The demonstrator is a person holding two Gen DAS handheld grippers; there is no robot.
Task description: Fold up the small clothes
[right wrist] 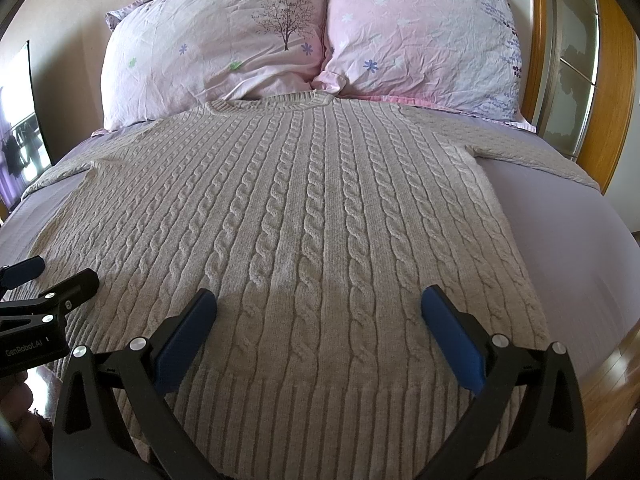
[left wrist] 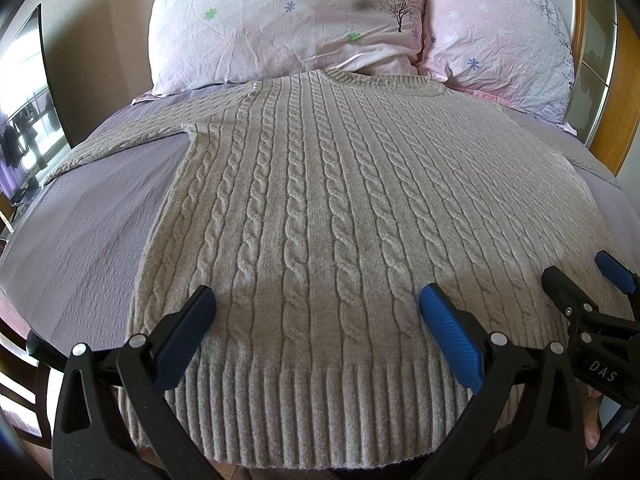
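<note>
A beige cable-knit sweater (left wrist: 320,208) lies flat on the bed, collar toward the pillows, ribbed hem nearest me, sleeves spread out to both sides. It also fills the right wrist view (right wrist: 304,220). My left gripper (left wrist: 318,304) is open and empty, hovering just above the hem's left half. My right gripper (right wrist: 320,306) is open and empty above the hem's right half. The right gripper also shows at the right edge of the left wrist view (left wrist: 580,276). The left gripper shows at the left edge of the right wrist view (right wrist: 60,276).
The sweater rests on a lilac bedsheet (left wrist: 92,232). Two pink floral pillows (right wrist: 216,52) (right wrist: 420,44) lie at the head. A wooden headboard (right wrist: 616,92) stands at the right. A dark screen (left wrist: 24,104) stands at the left. Wood floor (right wrist: 616,364) shows at the lower right.
</note>
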